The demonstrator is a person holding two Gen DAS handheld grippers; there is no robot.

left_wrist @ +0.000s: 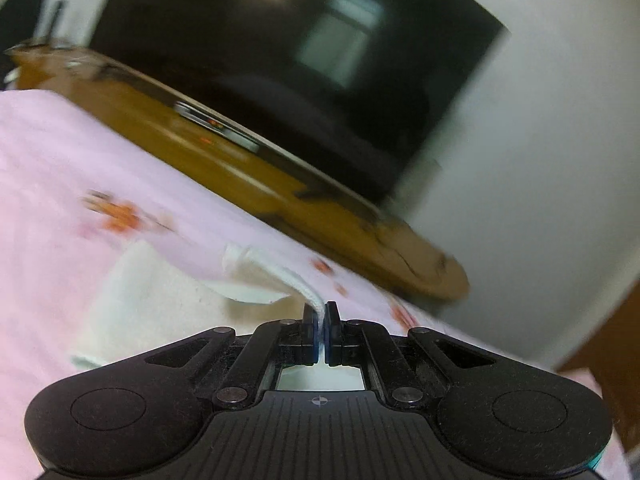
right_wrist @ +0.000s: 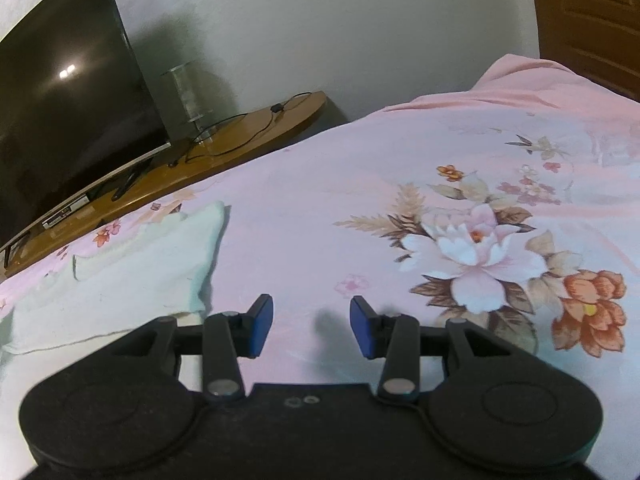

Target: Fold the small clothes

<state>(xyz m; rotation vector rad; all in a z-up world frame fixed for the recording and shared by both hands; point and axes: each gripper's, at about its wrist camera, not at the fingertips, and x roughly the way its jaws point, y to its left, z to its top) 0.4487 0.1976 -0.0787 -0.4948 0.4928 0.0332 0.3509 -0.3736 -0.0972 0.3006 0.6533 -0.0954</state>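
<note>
A small pale white-mint garment (left_wrist: pixel 160 292) lies on the pink floral bedsheet (left_wrist: pixel 60 168). My left gripper (left_wrist: pixel 320 312) is shut on a ribbed edge of the garment and holds it lifted off the sheet; the view is blurred. In the right wrist view the garment (right_wrist: pixel 132 264) lies flat at the left, partly folded. My right gripper (right_wrist: pixel 311 320) is open and empty, just above the sheet, to the right of the garment's near corner.
A wooden TV stand (right_wrist: pixel 224 144) runs along the far edge of the bed, with a black TV (right_wrist: pixel 68 104), cables and a clear disc spindle (right_wrist: pixel 192 92). A brown door (right_wrist: pixel 592 12) stands at the far right. The bedsheet (right_wrist: pixel 440 184) spreads to the right.
</note>
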